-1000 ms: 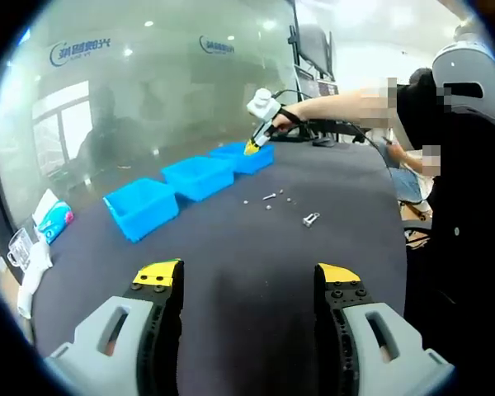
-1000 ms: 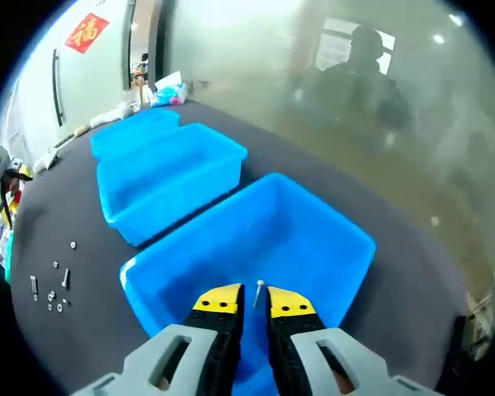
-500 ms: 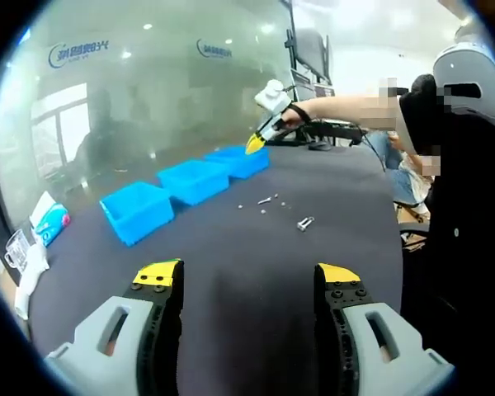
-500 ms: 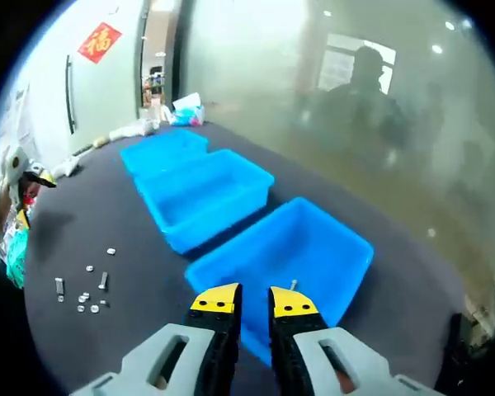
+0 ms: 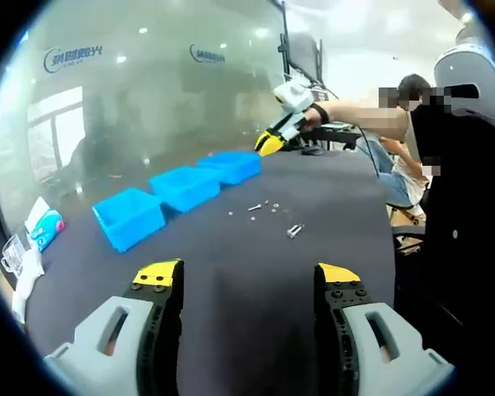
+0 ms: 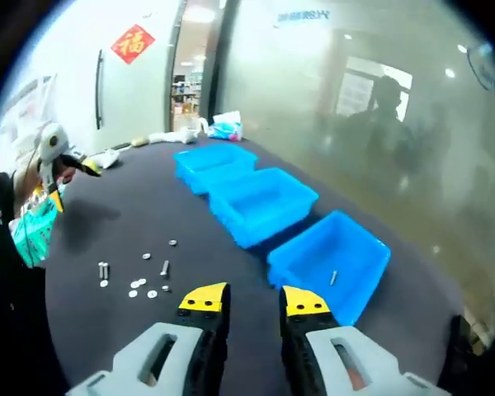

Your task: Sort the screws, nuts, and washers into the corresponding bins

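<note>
Right gripper [image 6: 254,299], released and empty now, sits higher above the bins than before; its screw [image 6: 333,277] lies in the nearest bin [image 6: 330,262], lower right. Left gripper [image 5: 247,276] hangs open over the tabletop [image 5: 231,264]; the loose pieces [image 6: 140,276] at lower left are too small to sort by kind.

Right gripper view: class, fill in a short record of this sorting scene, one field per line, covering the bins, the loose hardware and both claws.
bins: three blue bins in a row on the dark table
nearest bin contents: one screw lying inside the nearest bin
loose hardware: small screws, nuts and washers scattered on the table, left of the bins
right claw: open, empty, raised above the table
left claw: open, empty, in the left gripper view
surroundings: glass wall behind the bins
</note>
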The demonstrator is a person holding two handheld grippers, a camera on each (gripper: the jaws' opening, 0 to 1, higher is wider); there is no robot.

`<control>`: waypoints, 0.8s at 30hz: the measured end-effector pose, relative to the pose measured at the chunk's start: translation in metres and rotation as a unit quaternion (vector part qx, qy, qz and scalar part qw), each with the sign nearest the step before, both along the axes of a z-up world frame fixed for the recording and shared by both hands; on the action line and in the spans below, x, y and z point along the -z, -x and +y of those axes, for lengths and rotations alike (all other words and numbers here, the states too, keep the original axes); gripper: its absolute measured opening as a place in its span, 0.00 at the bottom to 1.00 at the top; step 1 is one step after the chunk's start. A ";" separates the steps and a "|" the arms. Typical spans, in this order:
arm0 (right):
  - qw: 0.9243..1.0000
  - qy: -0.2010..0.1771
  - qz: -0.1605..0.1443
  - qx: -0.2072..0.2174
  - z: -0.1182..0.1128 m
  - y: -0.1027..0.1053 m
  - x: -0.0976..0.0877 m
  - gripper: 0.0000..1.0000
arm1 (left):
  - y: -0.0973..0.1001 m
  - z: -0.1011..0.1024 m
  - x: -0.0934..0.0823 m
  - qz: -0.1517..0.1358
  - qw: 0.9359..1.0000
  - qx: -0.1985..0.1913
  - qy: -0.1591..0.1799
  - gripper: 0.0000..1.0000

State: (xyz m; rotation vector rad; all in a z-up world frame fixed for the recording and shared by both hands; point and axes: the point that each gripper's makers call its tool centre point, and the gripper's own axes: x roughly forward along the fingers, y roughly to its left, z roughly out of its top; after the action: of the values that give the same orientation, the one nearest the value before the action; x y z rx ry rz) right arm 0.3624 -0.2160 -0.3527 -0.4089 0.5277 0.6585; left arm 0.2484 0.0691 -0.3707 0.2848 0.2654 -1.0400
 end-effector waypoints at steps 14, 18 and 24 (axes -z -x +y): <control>0.998 -0.005 0.017 -0.054 0.033 0.054 0.009 0.27 | 0.011 0.002 -0.003 -0.003 1.000 -0.001 0.002 0.62; 0.997 0.000 0.034 -0.074 0.041 0.069 0.016 0.27 | 0.013 0.003 -0.004 -0.004 1.000 0.000 0.001 0.62; 0.994 0.014 0.049 -0.100 0.048 0.091 0.022 0.27 | 0.014 0.002 -0.003 0.001 1.000 0.004 0.001 0.62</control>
State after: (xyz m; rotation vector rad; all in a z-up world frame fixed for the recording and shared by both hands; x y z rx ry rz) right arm 0.2719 -0.1675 -0.3747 -0.4618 0.5942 0.8686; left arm 0.2349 0.0709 -0.3678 0.2838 0.2663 -1.0482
